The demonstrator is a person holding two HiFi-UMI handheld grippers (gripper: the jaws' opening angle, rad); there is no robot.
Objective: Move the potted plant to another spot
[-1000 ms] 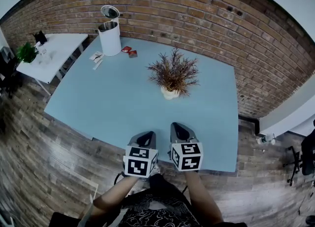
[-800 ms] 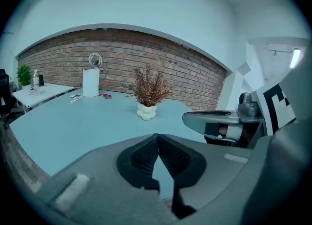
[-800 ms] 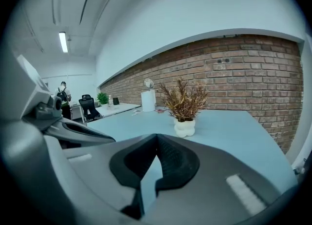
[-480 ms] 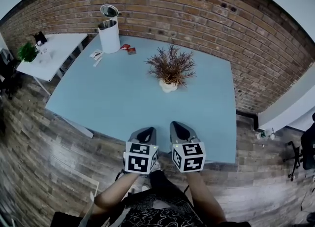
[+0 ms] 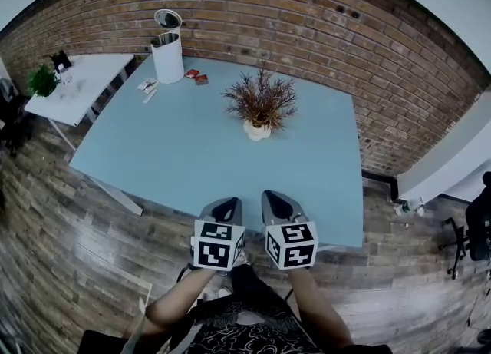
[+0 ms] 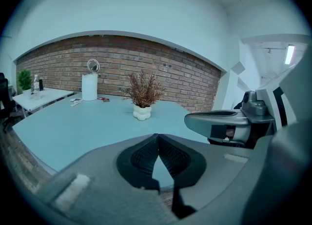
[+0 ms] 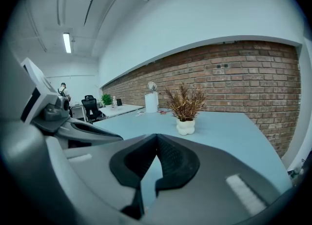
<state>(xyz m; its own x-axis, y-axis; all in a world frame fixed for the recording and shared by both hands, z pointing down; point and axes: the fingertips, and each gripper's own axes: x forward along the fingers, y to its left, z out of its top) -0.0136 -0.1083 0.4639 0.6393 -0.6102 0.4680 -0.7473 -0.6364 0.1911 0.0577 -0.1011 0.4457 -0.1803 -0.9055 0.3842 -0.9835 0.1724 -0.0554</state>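
The potted plant, dry brown twigs in a lumpy white pot, stands upright on the far middle of the light blue table. It shows ahead in the left gripper view and the right gripper view. My left gripper and right gripper hover side by side at the table's near edge, well short of the plant. The left gripper is shut with its pads touching and nothing between them. The right gripper is shut and empty as well.
A white cylindrical bin with a round lid stands at the table's far left corner, with small packets and papers beside it. A white side table carries a green plant. A brick wall runs behind.
Both grippers and the head view have drifted back a little from the table, so the plant looks slightly farther off. The plant has kept its place on the table. Both jaws stay shut.
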